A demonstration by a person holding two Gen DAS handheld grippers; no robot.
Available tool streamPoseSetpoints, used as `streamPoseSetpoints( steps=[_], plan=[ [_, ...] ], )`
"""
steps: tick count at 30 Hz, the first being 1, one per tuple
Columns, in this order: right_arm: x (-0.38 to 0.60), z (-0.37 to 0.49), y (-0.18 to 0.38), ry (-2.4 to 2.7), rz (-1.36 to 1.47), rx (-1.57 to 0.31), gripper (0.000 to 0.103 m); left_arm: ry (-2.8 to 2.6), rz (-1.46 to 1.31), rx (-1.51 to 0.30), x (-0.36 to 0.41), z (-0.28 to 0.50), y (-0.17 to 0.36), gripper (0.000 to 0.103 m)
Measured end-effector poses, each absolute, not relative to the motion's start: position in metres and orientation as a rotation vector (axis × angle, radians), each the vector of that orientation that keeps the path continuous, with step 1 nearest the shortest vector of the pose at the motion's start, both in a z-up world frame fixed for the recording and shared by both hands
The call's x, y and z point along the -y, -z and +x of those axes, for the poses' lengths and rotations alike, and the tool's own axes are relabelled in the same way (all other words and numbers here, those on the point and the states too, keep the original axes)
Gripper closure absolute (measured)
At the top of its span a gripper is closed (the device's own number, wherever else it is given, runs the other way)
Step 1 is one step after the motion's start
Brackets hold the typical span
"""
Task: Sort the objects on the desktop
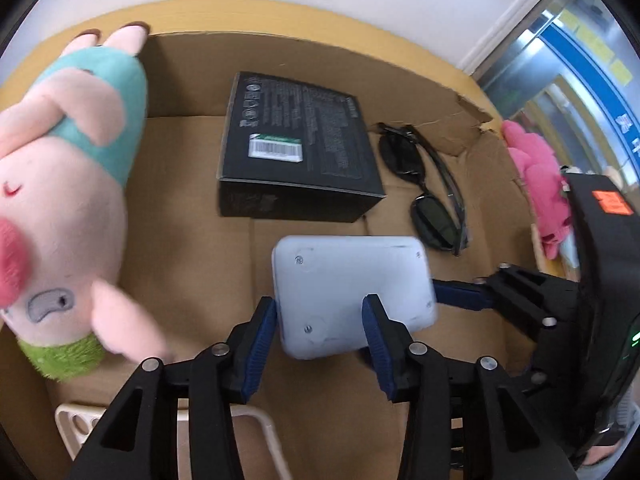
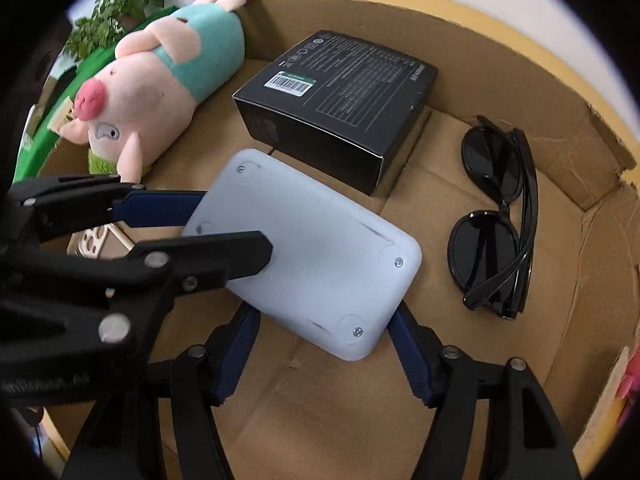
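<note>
A pale grey rounded flat device (image 1: 352,292) hangs over the floor of a cardboard box (image 1: 192,208). My left gripper (image 1: 322,316) is shut on its near edge; in the right wrist view that gripper (image 2: 236,236) comes in from the left and clamps the device (image 2: 320,260) top and bottom. My right gripper (image 2: 322,344) stands with its jaws spread on either side of the device's near end; whether the pads press it is unclear. In the box lie a black carton (image 1: 296,144), black sunglasses (image 1: 432,196) and a pink plush pig (image 1: 68,184).
The cardboard box's walls (image 2: 520,80) ring the work area, with a torn flap at right (image 2: 608,148). A cream plastic piece (image 1: 80,420) lies at the near left. A pink plush toy (image 1: 540,184) sits outside the box at right. A potted plant (image 2: 120,4) stands behind the box.
</note>
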State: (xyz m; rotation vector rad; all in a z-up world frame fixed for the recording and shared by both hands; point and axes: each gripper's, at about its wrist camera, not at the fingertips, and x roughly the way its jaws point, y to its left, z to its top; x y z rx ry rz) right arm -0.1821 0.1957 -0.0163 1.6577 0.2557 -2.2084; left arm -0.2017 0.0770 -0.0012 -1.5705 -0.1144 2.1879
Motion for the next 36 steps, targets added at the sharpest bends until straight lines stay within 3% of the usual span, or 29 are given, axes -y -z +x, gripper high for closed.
streamPoseSetpoints(
  steps=[4, 6, 8, 9, 11, 13, 17, 23, 28, 36],
  plan=[
    [-0.206, -0.160, -0.008, 2.334, 1.600, -0.273, 0.037, -2.290, -1.454, 0.061, -0.063, -0.176, -0.021, 0.058],
    [-0.215, -0.135, -0.034, 2.433, 1.494, -0.225, 0.035, -2.376, -1.348, 0.027, -0.052, -0.154, -0.041, 0.049],
    [-0.224, -0.096, -0.065, 2.535, 1.341, -0.146, 0.026, -2.487, -1.200, 0.013, -0.037, -0.123, -0.062, 0.028],
    [-0.226, -0.081, -0.076, 2.576, 1.279, -0.116, 0.022, -2.532, -1.134, 0.011, -0.030, -0.111, -0.069, 0.024],
    [-0.228, -0.046, -0.092, 2.660, 1.152, -0.056, 0.021, -2.630, -0.994, 0.002, -0.018, -0.081, -0.080, 0.008],
    [-0.230, -0.012, -0.096, 2.731, 1.049, -0.011, 0.021, -2.722, -0.907, -0.015, -0.013, -0.057, -0.084, 0.000],
    [-0.221, 0.015, -0.082, 2.835, 0.937, 0.014, 0.021, -2.820, -0.843, -0.040, -0.008, -0.025, -0.076, 0.000],
    [-0.233, 0.004, -0.034, 2.853, 1.023, 0.122, 0.021, -2.867, -0.851, -0.155, -0.011, -0.012, -0.045, 0.000],
    [-0.222, 0.020, -0.022, 2.973, 0.898, 0.043, 0.016, -2.878, -0.863, -0.147, -0.010, -0.015, -0.014, 0.000],
    [-0.219, 0.030, -0.015, 3.047, 0.746, 0.016, 0.012, -2.895, -0.727, -0.130, -0.008, -0.007, -0.011, 0.000]
  ],
)
